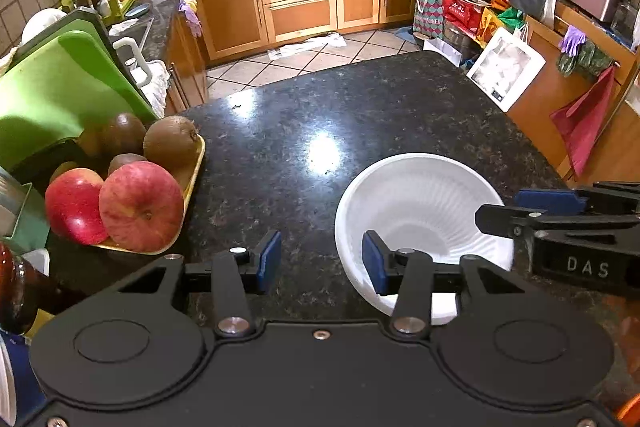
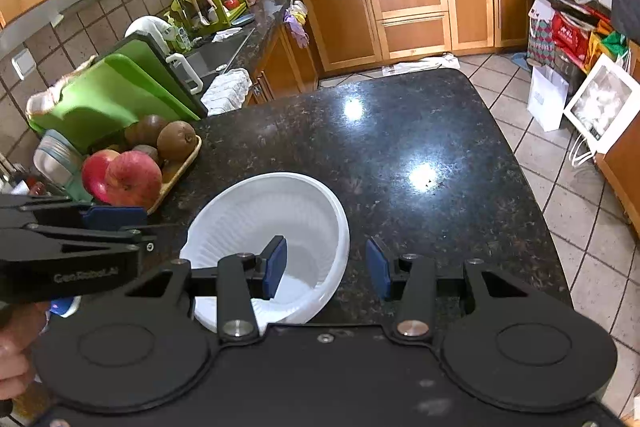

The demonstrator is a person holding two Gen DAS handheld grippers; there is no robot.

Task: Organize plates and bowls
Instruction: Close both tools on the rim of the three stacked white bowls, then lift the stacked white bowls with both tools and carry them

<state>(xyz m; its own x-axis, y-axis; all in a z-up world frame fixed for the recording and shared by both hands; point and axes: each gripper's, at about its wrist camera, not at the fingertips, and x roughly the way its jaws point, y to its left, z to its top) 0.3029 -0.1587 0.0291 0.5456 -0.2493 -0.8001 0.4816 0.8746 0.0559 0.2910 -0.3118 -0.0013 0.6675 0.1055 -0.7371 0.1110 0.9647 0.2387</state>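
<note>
Both claws, left (image 1: 320, 263) and right (image 2: 326, 267), gape over the bowl (image 2: 276, 223); a clumsy rim pinch could skid it across the bench (image 2: 400, 131).

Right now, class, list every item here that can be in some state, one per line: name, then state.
white bowl: upright, empty, on the dark counter
left gripper: open, holding nothing, one finger over the bowl's rim
right gripper: open, holding nothing, one finger over the bowl's rim
fruit tray: loaded with apples and kiwis
green cutting boards: standing, leaning
lower cabinets: doors and drawers shut
</note>
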